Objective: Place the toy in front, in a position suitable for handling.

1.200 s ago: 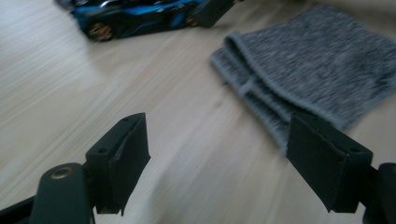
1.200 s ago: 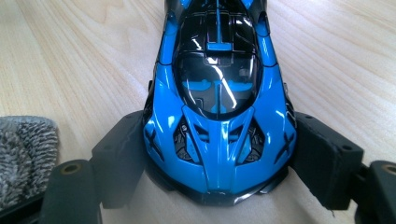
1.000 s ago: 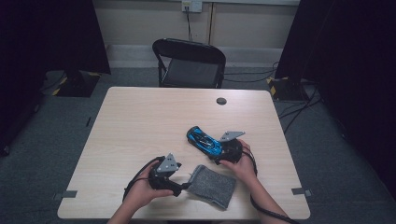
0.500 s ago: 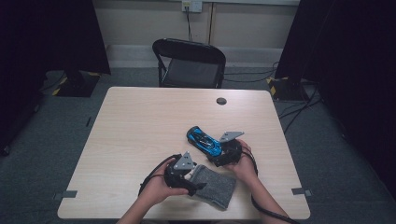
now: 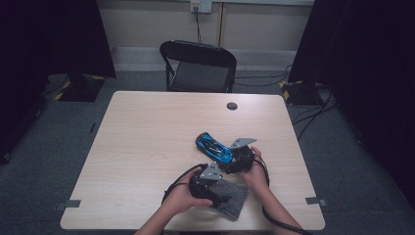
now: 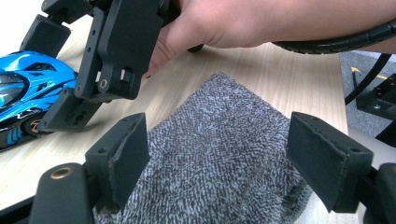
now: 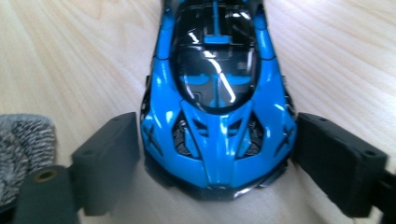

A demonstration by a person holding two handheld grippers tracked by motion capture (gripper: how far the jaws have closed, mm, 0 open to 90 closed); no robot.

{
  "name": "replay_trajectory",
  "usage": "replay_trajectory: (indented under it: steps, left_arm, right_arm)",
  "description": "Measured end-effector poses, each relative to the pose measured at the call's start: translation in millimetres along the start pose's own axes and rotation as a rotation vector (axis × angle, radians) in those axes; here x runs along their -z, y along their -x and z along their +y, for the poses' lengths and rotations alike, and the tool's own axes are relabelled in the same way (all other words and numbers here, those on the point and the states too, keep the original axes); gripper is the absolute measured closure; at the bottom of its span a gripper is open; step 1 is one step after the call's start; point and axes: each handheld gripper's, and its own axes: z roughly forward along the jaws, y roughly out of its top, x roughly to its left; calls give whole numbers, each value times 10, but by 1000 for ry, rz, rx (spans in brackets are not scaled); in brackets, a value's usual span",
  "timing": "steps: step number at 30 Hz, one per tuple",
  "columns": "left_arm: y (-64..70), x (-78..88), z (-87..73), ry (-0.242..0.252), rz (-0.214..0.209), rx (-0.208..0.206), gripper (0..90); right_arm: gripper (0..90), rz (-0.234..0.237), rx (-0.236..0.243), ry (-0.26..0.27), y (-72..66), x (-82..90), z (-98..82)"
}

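Note:
A shiny blue toy car (image 5: 214, 147) lies on the wooden table (image 5: 147, 142), right of centre. My right gripper (image 5: 226, 164) stands at its near end. In the right gripper view the car (image 7: 217, 107) sits between the two pads, which stand close beside its flanks without squeezing; these jaws have just been opening. A grey knitted cloth (image 5: 234, 197) lies flat near the front edge. My left gripper (image 5: 221, 193) hovers over it, open, and the cloth (image 6: 224, 154) spreads under the gap between its pads. In the left gripper view, the right gripper (image 6: 56, 70) and the car (image 6: 23, 88) appear at upper left.
A small black round disc (image 5: 232, 105) sits on the far part of the table. A black folding chair (image 5: 198, 66) stands behind the far edge. Black cables trail from both grippers toward the front edge, and more cables lie on the floor at the right.
My left hand has slid to the right along the front of the table until its gripper is over the grey cloth. The right hand and the car have stayed where they were.

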Motion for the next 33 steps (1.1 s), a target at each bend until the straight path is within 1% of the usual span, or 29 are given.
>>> replay_trajectory:
  steps: [5,7,10,11,12,14,15,16,17,19,21,23,24,26,29,30,31,32,33]
  left_arm:
    - [-1,-5,16,-21,8,-23,207]
    - [4,-10,24,-23,-1,-23,207]
    - [5,-28,26,-20,-26,-38,187]
    - [-1,-38,23,-19,-35,-33,178]
    - [-8,-48,16,-17,-34,-31,176]
    - [-27,-77,2,-19,-33,-9,171]
    - [-35,-93,-6,-17,-32,-11,171]
    - [-38,-100,-13,-21,-26,-13,183]
    - [-38,-107,-18,-19,-29,-12,204]
    - [-42,-112,-20,-23,-41,-34,253]
    - [-30,-119,-14,-38,-33,-55,263]
    - [-16,-122,-5,-29,-52,-69,297]
    - [-9,-122,4,-28,-55,-76,313]
    - [-3,-139,20,-34,-57,-94,319]
    - [-9,-162,19,-39,-68,-97,322]
    - [-13,-185,5,-53,-83,-106,322]
    - [-10,-190,-10,-66,-87,-106,322]
    - [-9,-198,-29,-70,-84,-108,322]
    - [-13,-198,-50,-89,-82,-114,323]
  right_arm:
    - [164,0,2,0,0,0,0]
    - [213,4,6,6,-3,9,-4]
    - [232,5,7,12,-5,15,-8]
    - [234,5,9,13,-5,15,-8]
    - [235,4,8,13,-5,15,-8]
    - [236,3,7,14,-7,16,-9]
    - [237,2,7,15,-8,16,-9]
    - [237,1,7,15,-9,16,-10]
    - [237,2,7,15,-9,16,-10]
    - [237,1,7,15,-9,16,-10]
    - [237,1,7,15,-10,17,-10]
    - [237,0,6,15,-10,17,-10]
    - [237,0,6,15,-10,17,-10]
    - [237,1,6,15,-10,17,-10]
    - [237,0,5,15,-10,17,-11]
    - [237,0,6,15,-10,17,-11]
    - [236,0,5,15,-11,17,-11]
    - [237,0,5,15,-11,17,-11]
    - [237,0,5,15,-11,17,-11]
